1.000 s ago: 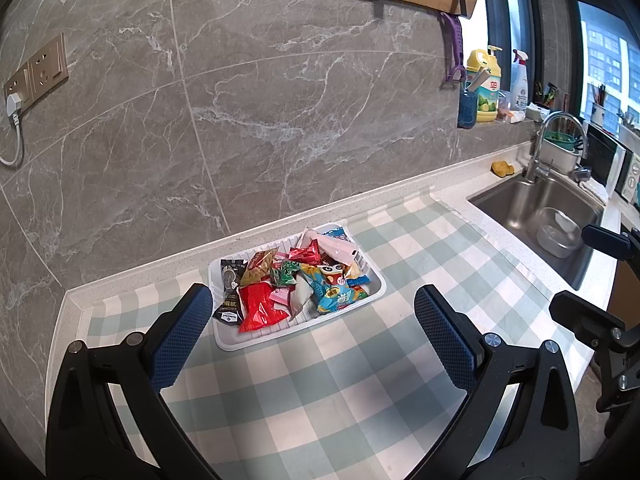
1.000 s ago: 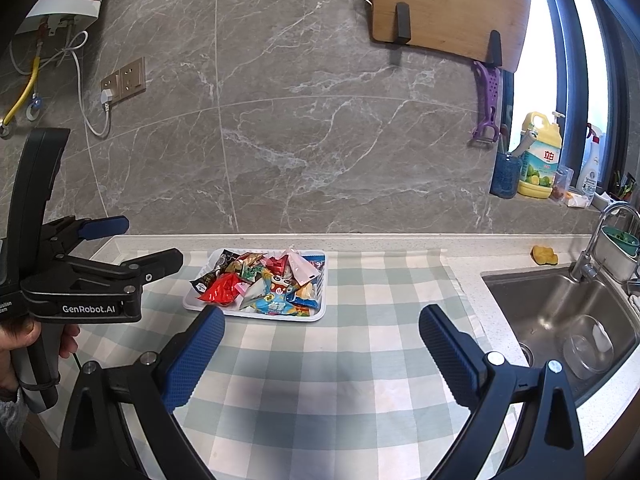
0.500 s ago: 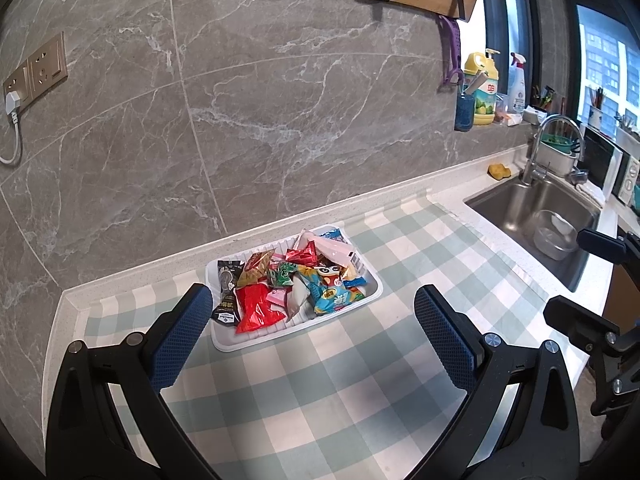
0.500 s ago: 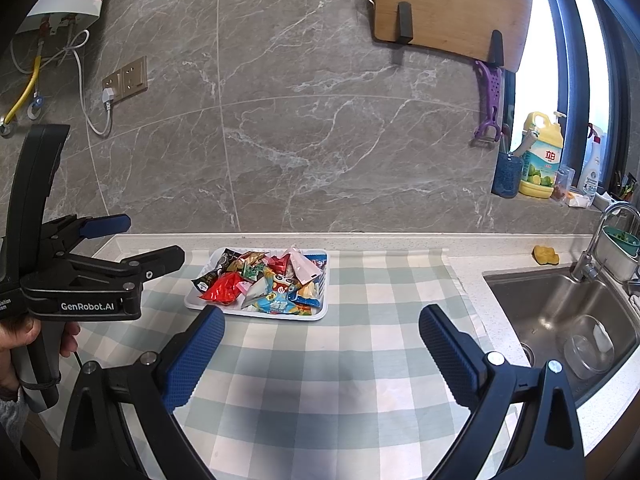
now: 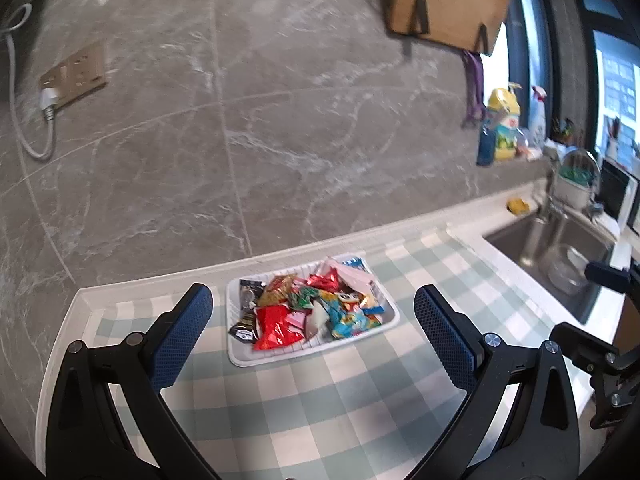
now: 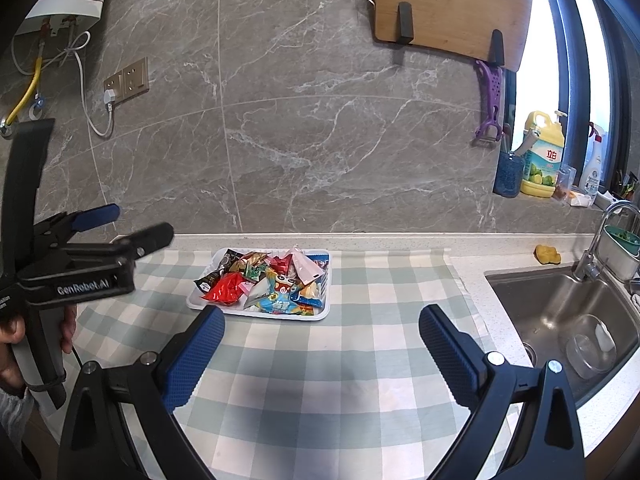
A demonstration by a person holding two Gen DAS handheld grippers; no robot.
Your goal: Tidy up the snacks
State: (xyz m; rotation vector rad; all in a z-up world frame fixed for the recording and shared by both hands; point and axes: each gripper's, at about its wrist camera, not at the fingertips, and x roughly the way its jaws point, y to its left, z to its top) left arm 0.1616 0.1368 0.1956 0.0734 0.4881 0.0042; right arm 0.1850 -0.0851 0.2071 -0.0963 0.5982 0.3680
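Observation:
A white tray heaped with several bright snack packets sits on the checked cloth near the wall. A red packet lies at its front left. My left gripper hovers short of the tray, open, with nothing between its blue pads. In the right wrist view the same tray lies ahead of my right gripper, which is also open and holds nothing. The left gripper shows there at the far left, held in a hand. The right gripper appears at the right edge of the left wrist view.
A green-and-white checked cloth covers the counter. To the right is a steel sink with a clear bowl in it. A yellow sponge, a dish soap bottle and a wall-hung cutting board are further back.
The left gripper has risen and tilted up, so more wall and cutting board show in its view. The right gripper has hardly moved. Both stay open.

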